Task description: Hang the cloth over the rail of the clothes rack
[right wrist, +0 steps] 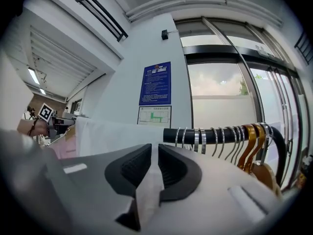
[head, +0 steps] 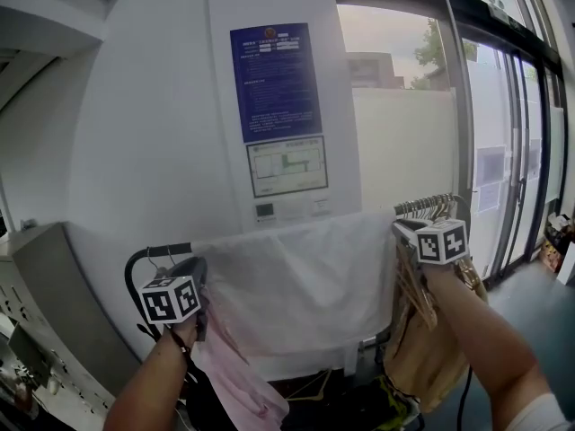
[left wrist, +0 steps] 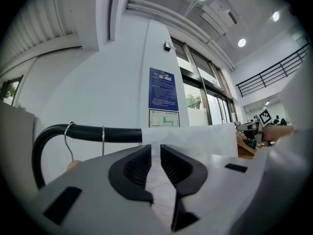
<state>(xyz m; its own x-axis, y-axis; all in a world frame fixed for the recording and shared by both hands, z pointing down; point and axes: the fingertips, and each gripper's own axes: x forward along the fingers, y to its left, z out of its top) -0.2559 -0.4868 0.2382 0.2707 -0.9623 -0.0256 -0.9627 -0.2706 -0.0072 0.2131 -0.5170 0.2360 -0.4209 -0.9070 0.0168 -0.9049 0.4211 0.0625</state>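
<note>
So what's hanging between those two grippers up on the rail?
The white cloth, draped over the rail, spans the stretch from the left gripper to the right gripper. The head view shows it best.

No wording can be read. A blue notice (head: pixel 276 81) on the white pillar (head: pixel 225 115) carries white print too small to make out. Below it hangs a plan (head: pixel 287 165) with green marks, its lettering likewise illegible.
</note>
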